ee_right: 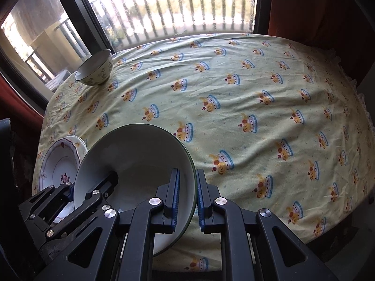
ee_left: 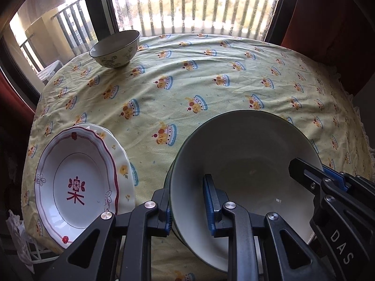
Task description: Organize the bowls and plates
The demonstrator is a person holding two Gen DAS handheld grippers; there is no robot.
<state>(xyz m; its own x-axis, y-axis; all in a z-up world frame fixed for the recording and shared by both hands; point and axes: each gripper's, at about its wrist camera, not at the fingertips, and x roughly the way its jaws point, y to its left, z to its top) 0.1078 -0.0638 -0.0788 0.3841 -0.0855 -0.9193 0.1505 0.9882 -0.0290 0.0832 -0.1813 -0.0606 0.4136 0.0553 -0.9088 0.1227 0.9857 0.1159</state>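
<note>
A large white bowl with a dark green rim (ee_left: 246, 154) (ee_right: 140, 154) is held tilted over the near edge of the table by both grippers. My left gripper (ee_left: 187, 201) straddles its left rim, one finger inside and one outside. My right gripper (ee_right: 187, 187) straddles its right rim the same way; it also shows in the left wrist view (ee_left: 316, 175). A small floral bowl (ee_left: 114, 48) (ee_right: 95, 71) stands at the far left. A red-patterned plate (ee_left: 75, 178) (ee_right: 58, 164) lies on a yellow-flowered plate (ee_left: 121, 161) at the near left.
The table wears a yellow cloth (ee_left: 211, 82) (ee_right: 257, 93) printed with cakes. A window with railings (ee_left: 187, 4) lies behind it. Red curtains (ee_left: 328, 11) hang at the right.
</note>
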